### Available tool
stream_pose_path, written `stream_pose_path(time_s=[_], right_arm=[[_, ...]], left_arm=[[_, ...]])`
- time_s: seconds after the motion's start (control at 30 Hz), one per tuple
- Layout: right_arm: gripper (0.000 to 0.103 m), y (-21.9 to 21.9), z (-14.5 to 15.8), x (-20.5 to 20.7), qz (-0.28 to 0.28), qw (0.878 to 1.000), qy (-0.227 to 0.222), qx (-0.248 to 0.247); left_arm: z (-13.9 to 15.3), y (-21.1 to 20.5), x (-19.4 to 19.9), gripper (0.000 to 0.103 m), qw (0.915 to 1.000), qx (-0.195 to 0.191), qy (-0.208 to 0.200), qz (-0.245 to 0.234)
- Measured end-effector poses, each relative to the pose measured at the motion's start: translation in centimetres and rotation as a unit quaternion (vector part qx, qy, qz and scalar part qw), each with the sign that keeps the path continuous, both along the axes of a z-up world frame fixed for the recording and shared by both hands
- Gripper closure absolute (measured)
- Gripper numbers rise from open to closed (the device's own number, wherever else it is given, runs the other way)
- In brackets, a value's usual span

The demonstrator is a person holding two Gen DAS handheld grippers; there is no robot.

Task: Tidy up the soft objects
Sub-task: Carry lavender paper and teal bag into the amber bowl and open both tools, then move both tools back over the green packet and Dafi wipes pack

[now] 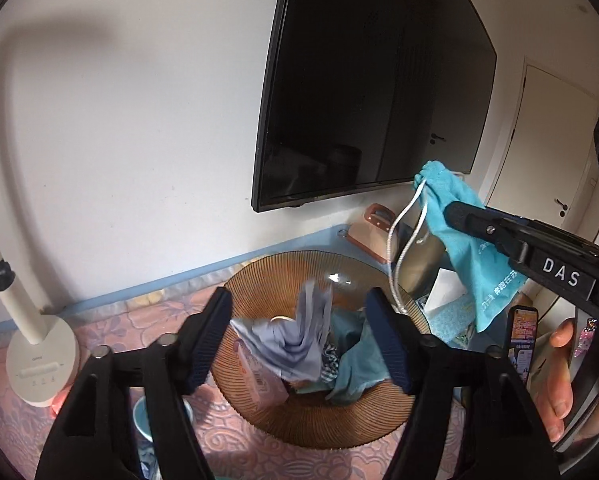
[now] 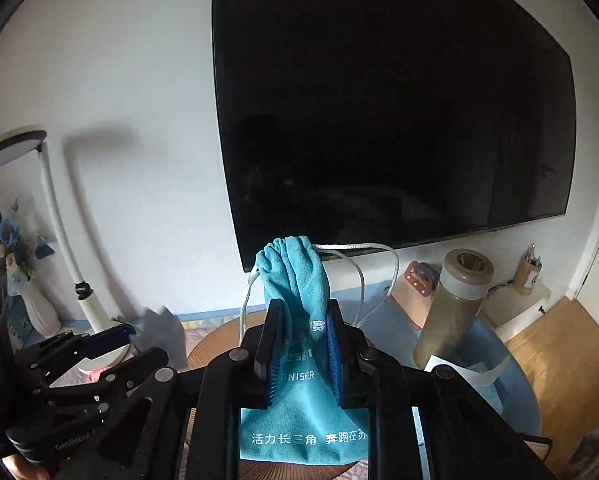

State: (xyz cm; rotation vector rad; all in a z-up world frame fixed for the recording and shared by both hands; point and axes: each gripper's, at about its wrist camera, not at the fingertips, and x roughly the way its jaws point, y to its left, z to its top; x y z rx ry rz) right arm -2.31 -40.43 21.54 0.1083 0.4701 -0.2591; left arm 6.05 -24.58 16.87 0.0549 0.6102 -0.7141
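item: turquoise drawstring pouch (image 2: 299,292), being pinched mid-body by the right hand-held gripper (image 2: 299,360), hanging above and right of the ribbed brown bowl (image 1: 319,412). left hand-held gripper (image 1: 299,344) is hovering released over the bowl, where a lilac cloth (image 1: 299,336) is lying crumpled.

Cloths (image 1: 299,344) lie in the bowl (image 1: 379,412) on the table, lamp (image 1: 39,364) left, bottle (image 2: 455,308) right.
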Motion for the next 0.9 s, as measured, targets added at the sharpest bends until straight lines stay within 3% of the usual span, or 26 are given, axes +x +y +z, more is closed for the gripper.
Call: stream_pose_path(time_s=[0.1,0.17,0.27,0.37,0.47,0.5,0.6,0.7,0.9], right_arm=[[0.072,-1.2,-2.1,3.0,0.009,0.999,0.042,0.026],[0.072,-2.0,-3.2,3.5,0.015,0.997,0.055,0.049],[0.071,-2.4,-4.4,2.3,0.020,0.996,0.056,0.064],[0.062,-1.8,-4.7,1.2,0.037,0.997,0.048,0.056],[0.030,-0.8,-3.9,1.0,0.035,0.999,0.031,0.026],[0.010,-0.9,-4.0,1.2,0.040,0.998,0.031,0.020],[0.007,-0.6,-3.5,1.3,0.022,0.999,0.049,0.007],[0.007,0.6,-2.6,-0.7,0.059,0.997,0.020,0.039],[0.004,6.8,-4.1,-2.7,0.120,0.992,0.027,0.036]], left_arm=[[-1.4,-1.0,1.2,0.013,0.9998,0.009,-0.002,0.020],[-2.1,-1.0,1.6,0.013,0.9996,0.019,0.008,0.018],[-2.4,0.3,1.3,0.013,0.9993,0.024,0.004,0.027],[-1.9,2.5,0.8,0.013,0.9991,0.017,0.005,0.037],[-0.8,4.6,-0.4,0.013,0.9986,0.018,-0.001,0.051],[-0.4,5.3,-0.9,0.013,0.9981,0.021,-0.006,0.057],[0.6,7.5,-2.4,0.013,0.9964,0.031,-0.024,0.075],[1.4,10.4,-3.8,0.013,0.9939,0.037,-0.041,0.096],[0.3,17.3,-5.3,0.013,0.9862,0.008,-0.005,0.166]])
